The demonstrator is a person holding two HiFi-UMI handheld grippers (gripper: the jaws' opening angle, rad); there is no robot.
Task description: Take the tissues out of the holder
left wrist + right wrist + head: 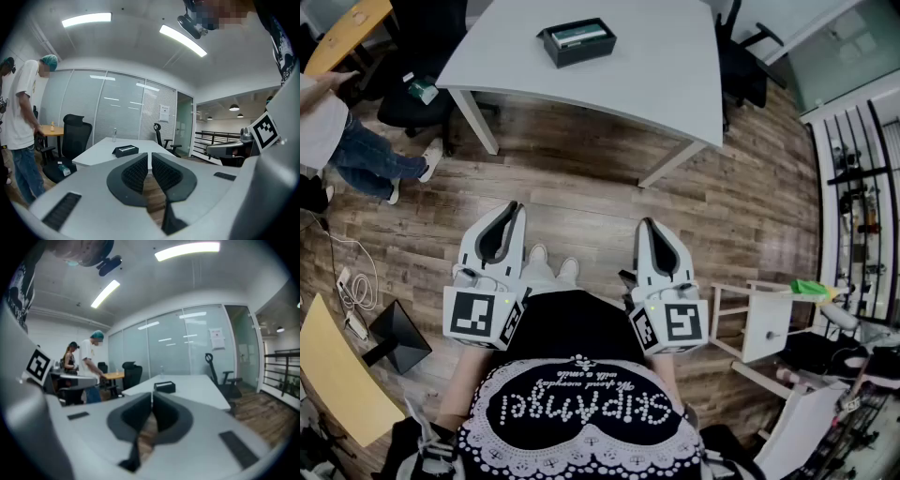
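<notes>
The left tongs [513,209] and the right tongs [646,226] are both held low in front of the person's body over the wooden floor [581,183], each pointing ahead with its jaws pressed together and nothing between them, as the left gripper view [149,155] and the right gripper view [152,394] both show. The black tissue holder [577,42] sits on the white tabletop [666,70] well apart from both tongs, with the tissues [582,36] lying in its open top. Another person [333,131] stands off to the left, beside the tabletop.
</notes>
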